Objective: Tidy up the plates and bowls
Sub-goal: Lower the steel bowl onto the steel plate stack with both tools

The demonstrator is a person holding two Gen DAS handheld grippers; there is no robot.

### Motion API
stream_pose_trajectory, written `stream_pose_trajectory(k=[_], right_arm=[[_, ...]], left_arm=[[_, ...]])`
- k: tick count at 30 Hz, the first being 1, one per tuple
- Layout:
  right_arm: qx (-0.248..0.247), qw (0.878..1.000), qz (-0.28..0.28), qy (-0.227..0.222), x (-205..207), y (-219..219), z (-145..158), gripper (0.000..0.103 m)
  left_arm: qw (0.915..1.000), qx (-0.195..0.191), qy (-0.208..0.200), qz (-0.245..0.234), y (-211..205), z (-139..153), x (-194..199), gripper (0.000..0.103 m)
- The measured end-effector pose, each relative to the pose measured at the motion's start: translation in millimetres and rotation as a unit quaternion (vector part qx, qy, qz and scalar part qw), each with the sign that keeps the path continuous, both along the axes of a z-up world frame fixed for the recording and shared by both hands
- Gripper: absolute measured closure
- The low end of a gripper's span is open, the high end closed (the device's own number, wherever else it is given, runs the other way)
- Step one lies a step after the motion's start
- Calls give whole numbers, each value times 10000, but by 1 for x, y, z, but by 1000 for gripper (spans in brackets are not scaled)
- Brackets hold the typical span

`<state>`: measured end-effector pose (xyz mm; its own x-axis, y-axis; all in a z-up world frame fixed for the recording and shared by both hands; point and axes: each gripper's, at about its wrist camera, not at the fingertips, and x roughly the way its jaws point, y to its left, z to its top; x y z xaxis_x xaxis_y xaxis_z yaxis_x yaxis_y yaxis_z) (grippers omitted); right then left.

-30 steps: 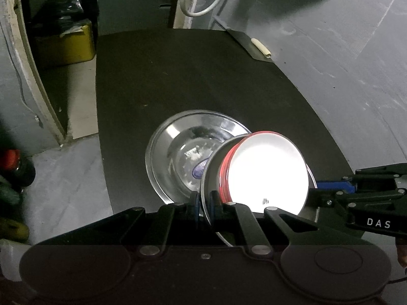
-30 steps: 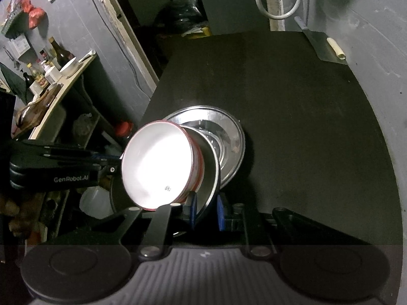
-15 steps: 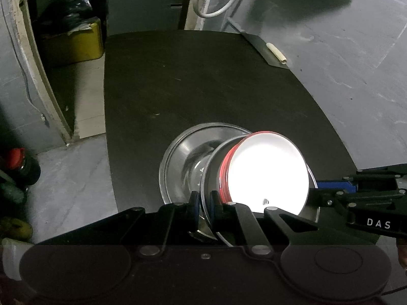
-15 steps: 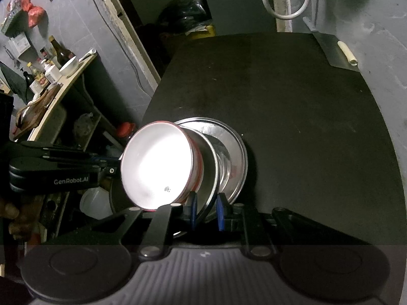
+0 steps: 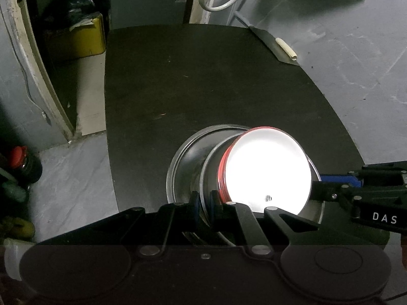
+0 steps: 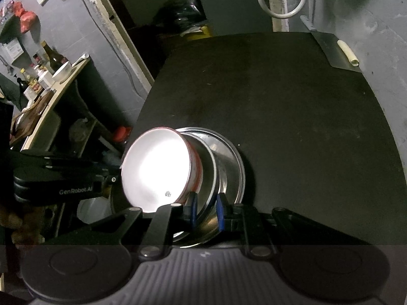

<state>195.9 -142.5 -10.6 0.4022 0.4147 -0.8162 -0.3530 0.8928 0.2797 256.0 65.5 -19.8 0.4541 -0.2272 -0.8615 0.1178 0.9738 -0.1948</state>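
The steel bowl [image 5: 211, 175] and the red-rimmed white bowl [image 5: 267, 167] nested in it have slid farther over the steel plate [image 5: 183, 157], which a second ago showed most of its well and now shows only a crescent on the left.

The left gripper [image 5: 204, 204] pinches the steel bowl's near rim, its blue pads pressed together on the thin metal. The right gripper [image 6: 205, 209] clamps the same bowl's rim from the opposite side, jaws narrowed onto the lip; in the left wrist view it enters from the right edge [image 5: 338, 180]. Both bowls tilt between the two tools, the white one's mouth blown out by glare.

The plate lies flat on the black table [image 5: 203, 81], near its front-left corner. In the right wrist view the plate [image 6: 229, 157] peeks out to the right of the bowls, its left edge close to the table's side. Behind and to the right of the stack the tabletop stretches bare to its far edge, where a cleaver [image 6: 340, 53] with a pale handle rests at the far-right corner. Left of the table the floor drops away to a red-capped bottle [image 5: 21, 157]; a cluttered shelf [image 6: 51, 86] stands beyond.
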Motion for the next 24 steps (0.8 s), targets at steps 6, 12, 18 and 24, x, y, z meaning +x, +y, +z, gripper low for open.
stream_pose_trajectory(k=[6, 12, 18, 24], right_arm=[[28, 10000, -23, 23, 4, 0, -4, 85], [67, 9999, -94, 15, 5, 1, -7, 85], [125, 9998, -161, 39, 6, 1, -9, 85], [140, 9997, -193, 53, 6, 0, -10, 85]], left_arm=[[10000, 14, -9, 20, 0, -1, 2, 96], [10000, -1, 29, 74, 2, -4, 3, 96], [9999, -6, 35, 132, 3, -4, 4, 96], [9999, -9, 37, 160, 4, -4, 4, 96]])
